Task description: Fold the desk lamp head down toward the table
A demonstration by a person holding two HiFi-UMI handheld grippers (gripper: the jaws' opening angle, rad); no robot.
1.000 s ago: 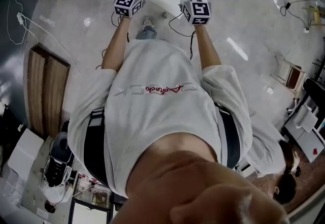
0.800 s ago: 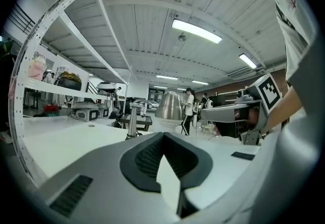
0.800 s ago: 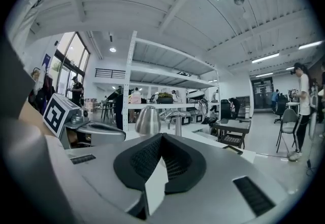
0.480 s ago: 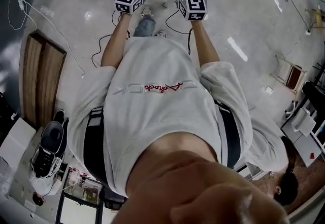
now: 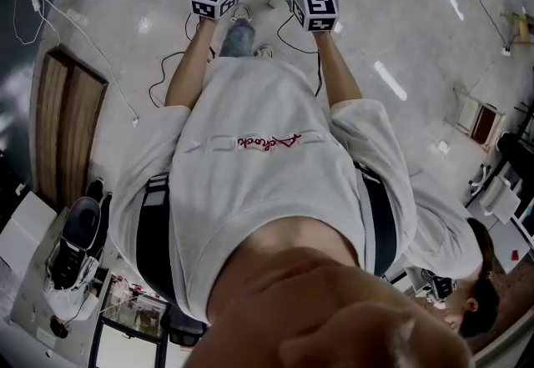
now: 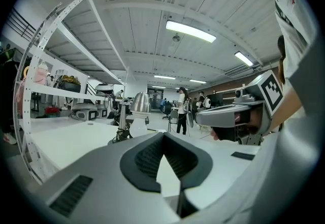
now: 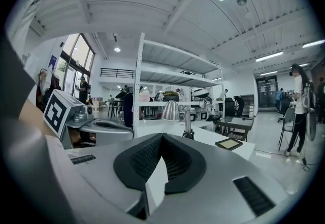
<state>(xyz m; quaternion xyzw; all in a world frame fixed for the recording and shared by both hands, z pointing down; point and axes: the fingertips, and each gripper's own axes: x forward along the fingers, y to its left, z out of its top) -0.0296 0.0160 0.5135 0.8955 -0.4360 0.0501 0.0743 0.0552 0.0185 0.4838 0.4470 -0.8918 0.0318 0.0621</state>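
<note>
The left hand-held gripper [image 6: 163, 134] and the right hand-held gripper [image 7: 162, 135] both have their jaws pressed together, with nothing between them. The lamp [image 6: 139, 103] stands on the white desk [image 6: 61, 139] ahead, well apart from both. The head view catches only a desk corner, and the red script on the shirt [image 5: 267, 143] is illegible.
</note>
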